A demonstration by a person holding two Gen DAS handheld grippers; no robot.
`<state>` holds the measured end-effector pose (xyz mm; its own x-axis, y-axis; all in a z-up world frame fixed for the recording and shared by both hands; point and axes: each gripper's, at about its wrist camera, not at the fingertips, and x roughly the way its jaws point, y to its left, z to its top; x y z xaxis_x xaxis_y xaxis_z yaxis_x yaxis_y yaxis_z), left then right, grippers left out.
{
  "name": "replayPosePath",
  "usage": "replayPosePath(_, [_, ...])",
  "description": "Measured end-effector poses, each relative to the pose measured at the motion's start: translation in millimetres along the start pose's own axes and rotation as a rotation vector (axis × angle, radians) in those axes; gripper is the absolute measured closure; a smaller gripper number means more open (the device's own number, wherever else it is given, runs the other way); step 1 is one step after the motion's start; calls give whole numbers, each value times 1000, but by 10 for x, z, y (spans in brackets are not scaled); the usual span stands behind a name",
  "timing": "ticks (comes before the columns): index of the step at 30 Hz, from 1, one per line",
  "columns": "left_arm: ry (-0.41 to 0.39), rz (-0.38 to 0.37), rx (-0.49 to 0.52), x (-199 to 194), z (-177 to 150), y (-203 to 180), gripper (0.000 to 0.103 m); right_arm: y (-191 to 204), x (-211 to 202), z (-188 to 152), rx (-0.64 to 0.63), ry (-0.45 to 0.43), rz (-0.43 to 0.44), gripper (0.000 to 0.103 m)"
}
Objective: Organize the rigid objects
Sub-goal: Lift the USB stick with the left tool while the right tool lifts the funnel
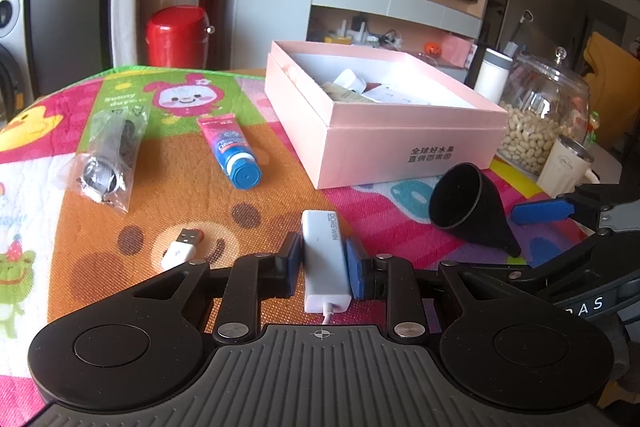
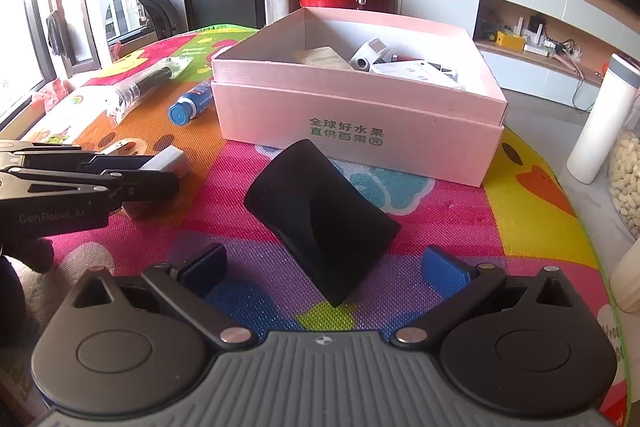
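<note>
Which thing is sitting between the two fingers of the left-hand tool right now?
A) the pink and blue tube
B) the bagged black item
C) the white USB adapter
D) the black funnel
C: in the left wrist view the blue pads of the left gripper sit on either side of the white USB adapter, while the black funnel lies apart.

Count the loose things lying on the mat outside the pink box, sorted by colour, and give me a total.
White: 1, the USB adapter with its plug, between the left tool's pads
Black: 2, the funnel and the bagged black item
Pink and blue: 1, the tube
Total: 4
</note>
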<state>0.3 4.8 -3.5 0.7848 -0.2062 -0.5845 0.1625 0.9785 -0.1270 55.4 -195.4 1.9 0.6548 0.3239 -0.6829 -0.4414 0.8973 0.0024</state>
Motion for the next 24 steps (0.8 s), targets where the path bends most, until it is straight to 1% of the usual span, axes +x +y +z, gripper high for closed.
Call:
replayPosePath(3, [0, -7, -8, 4, -1, 19, 74, -14, -2, 12, -25, 0, 18, 0])
replayPosePath(5, [0, -8, -9, 7, 0, 23, 74, -26, -25, 48, -72, 14, 48, 0])
replayPosePath(6, [0, -8, -9, 4, -3, 21, 74, -27, -53, 63, -102, 8, 52, 2])
replayPosePath(7, [0, -8, -10, 4, -2, 21, 74, -24, -89, 72, -132, -10, 41, 6])
replayPosePath(9, [0, -11, -14, 0, -5, 24, 74, -33, -130, 111, -178, -29, 24, 6])
replayPosePath(10, [0, -13, -17, -2, -6, 29, 74, -60, -132, 143, -178, -27, 33, 6])
replayPosePath(12, [-1, -17, -22, -7, -8, 36, 74, -145, -97, 200, -125, 8, 90, 6])
replayPosePath(14, [-1, -21, -28, -10, -8, 45, 74, -179, -38, 213, -55, 81, 183, 12])
replayPosePath(15, [-1, -23, -31, -12, -8, 49, 74, -154, -50, 196, -45, 89, 214, 14])
replayPosePath(17, [-2, -28, -38, -15, -8, 59, 74, -64, -144, 161, -77, 69, 265, 21])
replayPosePath(18, [-2, -31, -42, -16, -8, 64, 74, -25, -197, 150, -93, 56, 282, 29])
replayPosePath(19, [-2, -33, -45, -15, -7, 69, 74, 10, -245, 145, -114, 36, 277, 30])
replayPosePath(20, [-2, -34, -47, -17, -8, 71, 74, 43, -281, 143, -142, 14, 252, 30])
replayPosePath(22, [-2, -36, -49, -15, -9, 73, 74, 101, -297, 149, -201, -30, 173, 30])
replayPosePath(24, [-2, -36, -49, -14, -9, 73, 74, 122, -233, 195, -228, -37, 128, 30])
